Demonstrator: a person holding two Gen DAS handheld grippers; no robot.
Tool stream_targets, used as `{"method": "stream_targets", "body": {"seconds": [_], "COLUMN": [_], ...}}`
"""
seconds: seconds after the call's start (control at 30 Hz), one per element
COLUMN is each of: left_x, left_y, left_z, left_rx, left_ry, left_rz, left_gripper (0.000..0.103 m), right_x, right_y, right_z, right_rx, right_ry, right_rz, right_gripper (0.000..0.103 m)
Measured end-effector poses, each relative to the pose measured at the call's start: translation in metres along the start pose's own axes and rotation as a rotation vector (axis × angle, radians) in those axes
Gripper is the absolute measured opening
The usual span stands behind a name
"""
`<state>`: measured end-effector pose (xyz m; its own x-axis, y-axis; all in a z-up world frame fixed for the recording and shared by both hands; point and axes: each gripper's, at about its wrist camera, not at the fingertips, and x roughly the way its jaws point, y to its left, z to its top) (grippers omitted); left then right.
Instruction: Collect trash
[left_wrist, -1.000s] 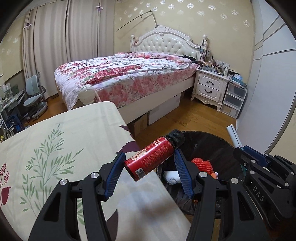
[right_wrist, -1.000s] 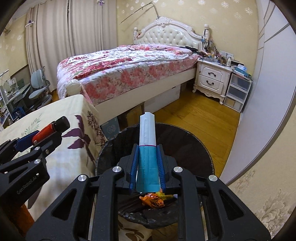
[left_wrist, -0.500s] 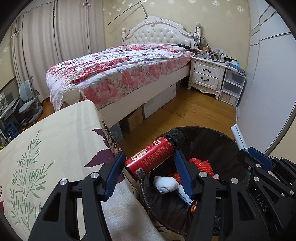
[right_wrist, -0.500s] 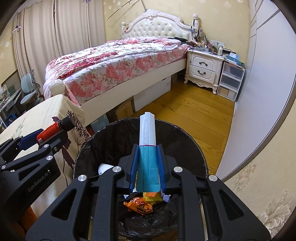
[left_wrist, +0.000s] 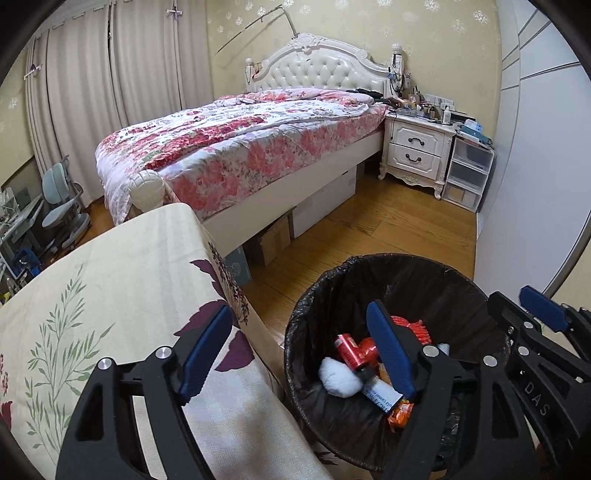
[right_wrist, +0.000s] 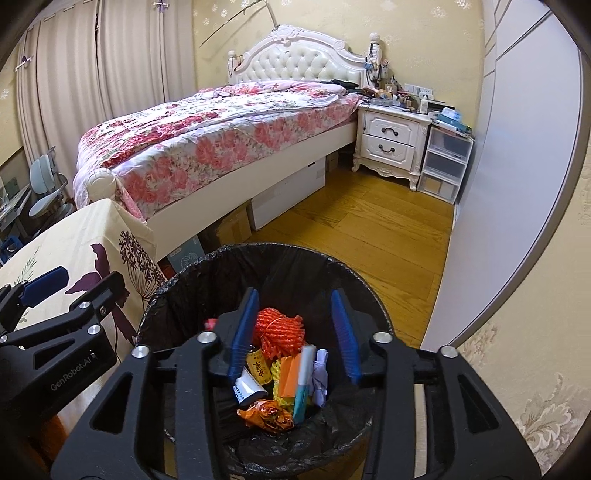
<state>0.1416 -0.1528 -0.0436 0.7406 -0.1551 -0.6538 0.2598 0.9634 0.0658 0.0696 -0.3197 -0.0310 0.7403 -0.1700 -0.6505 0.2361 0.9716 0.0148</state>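
**Both tools emptied over the trash bin**

Since a second ago, the red spray can (left_wrist: 355, 352) has been let go by the left tool (left_wrist: 299, 350) and is now seen lying inside the trash bin (left_wrist: 424, 273), beside a white wad of tissue (left_wrist: 338, 378). The white and teal carton (right_wrist: 303, 380), formerly clamped in the right tool (right_wrist: 293, 332), has likewise been dropped and is seen standing tilted among the rubbish.

The jaws of the left tool are opening and are set wide; nothing is held or touched by its blue pads (left_wrist: 389, 354). One finger is seen over the edge of the floral-clothed surface (left_wrist: 110, 280), the other over the bin's mouth.

The jaws of the right tool are opening too, to a moderate gap, with nothing pressed between the pads (right_wrist: 341, 332). Through that gap the bin's contents are viewed from above: a coil of orange-red cord (right_wrist: 279, 330), a yellow-labelled item, an orange card, the carton, a crumpled white paper (right_wrist: 319, 380) and an orange foil wrapper (right_wrist: 266, 413). All of these are held within the black liner (right_wrist: 295, 269).

The bin is placed on the wooden floor (right_wrist: 362, 229), just beside the corner of the surface. A bed (left_wrist: 240, 147) with a flowered quilt is seen well behind.
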Motion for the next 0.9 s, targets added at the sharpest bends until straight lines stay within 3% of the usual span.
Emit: {"method": "stream_targets", "body": {"seconds": [0.13,0.23,0.47,0.9], "left_x": [-0.004,-0.01,-0.031,-0.082], "left_y": [0.004,0.009,0.021,0.043], "left_z": [0.001,0.0,-0.005,-0.032], "left_rx": [-0.015,-0.025,-0.043,-0.061], "left_ry": [-0.007,-0.012,-0.031,-0.066], "left_rz": [0.029,0.03,0.04,0.056], "left_gripper": [0.082,0.083,0.087,0.089], "right_x": [-0.006,-0.009,-0.025,-0.069], "right_y": [-0.002,-0.002,0.002,0.016], "right_z": [0.001,0.002,-0.001,-0.021], "right_rx": [0.003,0.001,-0.013,-0.026], "right_ry": [-0.017,-0.017,-0.032,-0.056], "right_rz": [-0.021,-0.025,-0.045,-0.027], "right_gripper": [0.059,0.061,0.076,0.084]}}
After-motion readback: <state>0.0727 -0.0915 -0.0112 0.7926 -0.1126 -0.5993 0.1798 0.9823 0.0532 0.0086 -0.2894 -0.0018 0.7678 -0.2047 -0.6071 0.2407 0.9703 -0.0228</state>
